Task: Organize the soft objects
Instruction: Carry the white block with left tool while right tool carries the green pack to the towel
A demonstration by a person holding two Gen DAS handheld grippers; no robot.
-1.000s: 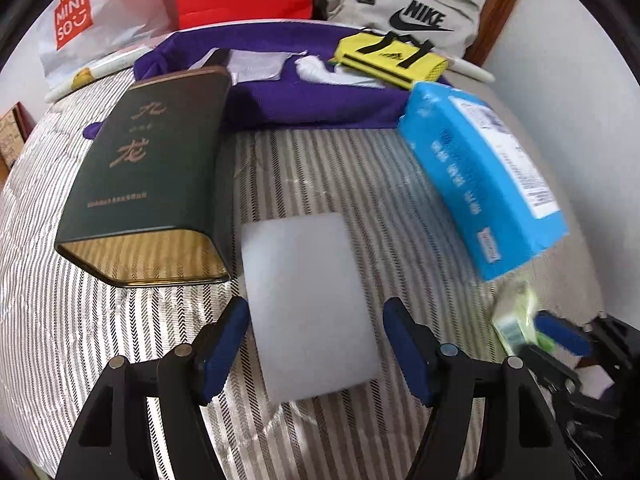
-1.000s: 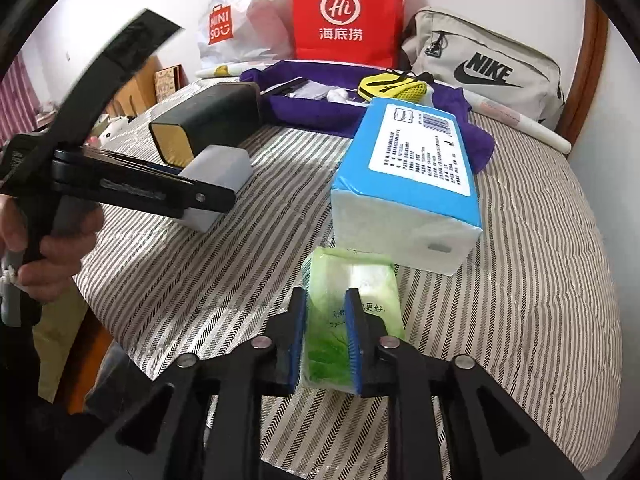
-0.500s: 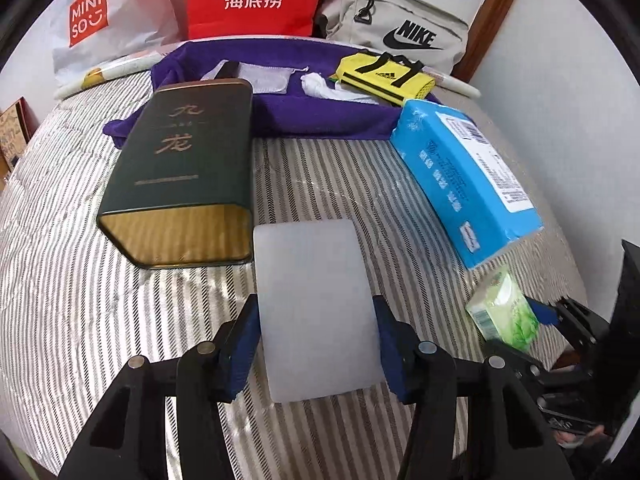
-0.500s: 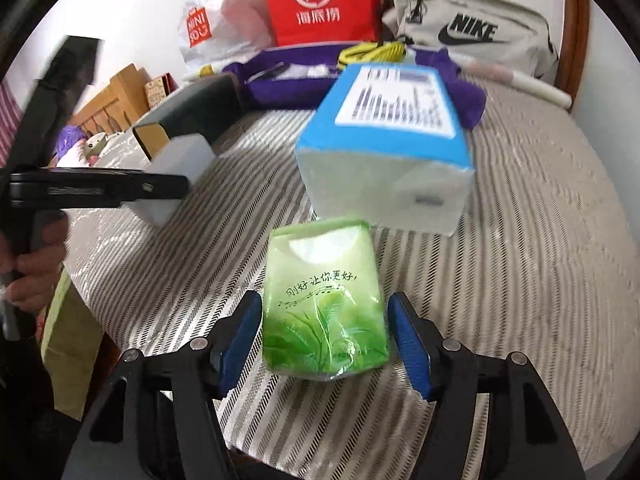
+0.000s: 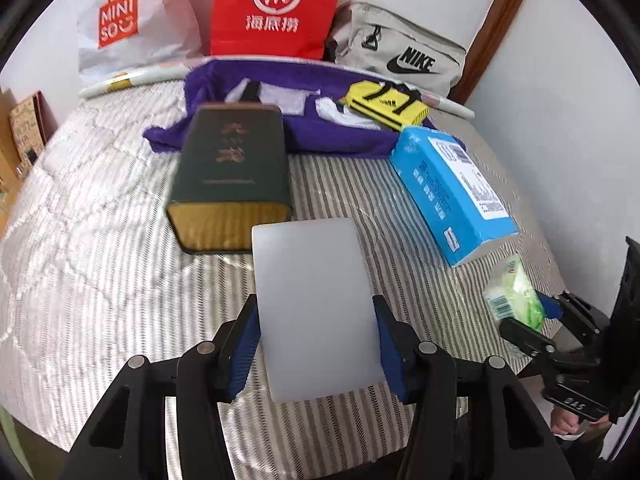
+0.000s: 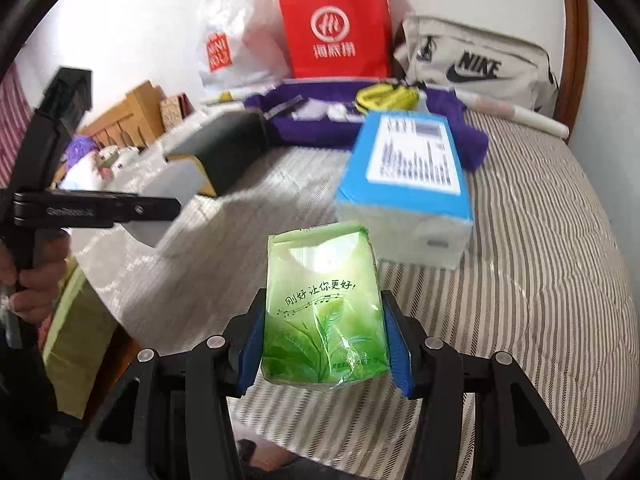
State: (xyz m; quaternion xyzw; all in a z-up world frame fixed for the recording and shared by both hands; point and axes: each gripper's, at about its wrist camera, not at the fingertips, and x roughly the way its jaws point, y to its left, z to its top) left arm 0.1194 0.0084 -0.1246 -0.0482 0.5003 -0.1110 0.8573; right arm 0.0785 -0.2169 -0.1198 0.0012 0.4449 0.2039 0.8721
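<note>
— Left gripper (image 5: 316,344), what is it doing?
— It is clamping a white foam block (image 5: 314,304), both blue pads (image 5: 244,346) pressing its long sides. The block is hanging just above the striped bed (image 5: 100,264), its far end near the gold end of a dark green tin box (image 5: 232,176).

— And the right gripper (image 6: 324,348)?
— It is squeezing a green tissue pack (image 6: 324,308) between its pads, printed face turned up. The pack is sitting in front of a blue tissue package (image 6: 408,176) lying on the bed; from the left wrist view that same green pack (image 5: 516,294) is showing low at the right, close to the blue package's near corner.

— What is lying further back?
— A purple towel (image 5: 320,136) is spreading across the bed behind the tin, carrying a yellow Adidas pouch (image 5: 386,106). Against the wall are standing a red paper bag (image 5: 276,8), a white Miniso bag (image 5: 120,24) and a grey Nike bag (image 5: 400,56).
</note>
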